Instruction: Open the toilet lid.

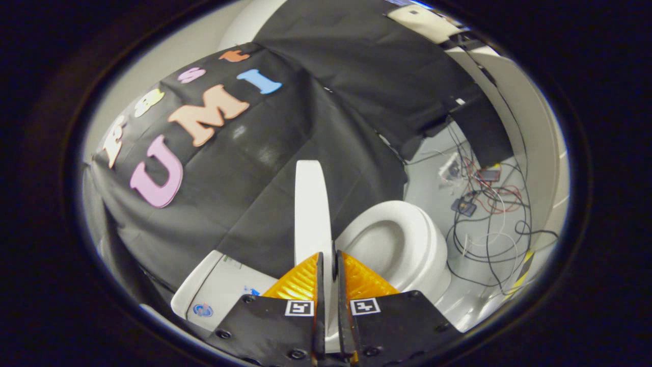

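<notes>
Gripper (327, 265) clamped on edge of lid (312, 209), raised near upright between fingers, seat (402, 239) just beyond; advised: keep grip firm, swing back gently toward tank (219, 290).

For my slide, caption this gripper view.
Gripper shut on the raised white plastic toilet lid, edge-on above the open white seat.
</notes>
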`<state>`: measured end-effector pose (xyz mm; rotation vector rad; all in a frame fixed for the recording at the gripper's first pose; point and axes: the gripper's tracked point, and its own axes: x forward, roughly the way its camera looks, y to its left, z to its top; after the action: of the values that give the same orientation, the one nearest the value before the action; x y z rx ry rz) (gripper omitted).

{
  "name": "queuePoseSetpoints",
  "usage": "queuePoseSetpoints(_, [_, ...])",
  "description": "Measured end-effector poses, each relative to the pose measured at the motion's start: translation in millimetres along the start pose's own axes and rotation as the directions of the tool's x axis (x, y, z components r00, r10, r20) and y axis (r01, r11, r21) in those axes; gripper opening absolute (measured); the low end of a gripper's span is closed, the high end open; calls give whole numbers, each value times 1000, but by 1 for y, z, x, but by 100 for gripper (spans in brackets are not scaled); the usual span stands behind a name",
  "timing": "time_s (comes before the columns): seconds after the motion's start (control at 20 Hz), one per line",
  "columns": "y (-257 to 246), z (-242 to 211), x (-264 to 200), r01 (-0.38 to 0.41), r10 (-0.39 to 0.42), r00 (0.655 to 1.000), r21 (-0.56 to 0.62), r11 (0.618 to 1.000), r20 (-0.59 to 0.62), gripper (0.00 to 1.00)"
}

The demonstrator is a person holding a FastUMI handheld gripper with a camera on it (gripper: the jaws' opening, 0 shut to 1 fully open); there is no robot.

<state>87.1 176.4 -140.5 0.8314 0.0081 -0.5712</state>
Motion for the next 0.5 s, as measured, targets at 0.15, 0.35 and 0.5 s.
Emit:
queuePoseSetpoints(0.15, [30, 2, -6, -58, 58, 998, -96, 994, -4, 12])
queuePoseSetpoints(0.35, [62, 1, -12, -128, 126, 992, -210, 969, -24, 12])
queuePoseSetpoints(0.5, [90, -5, -18, -188, 182, 982, -281, 941, -46, 12])
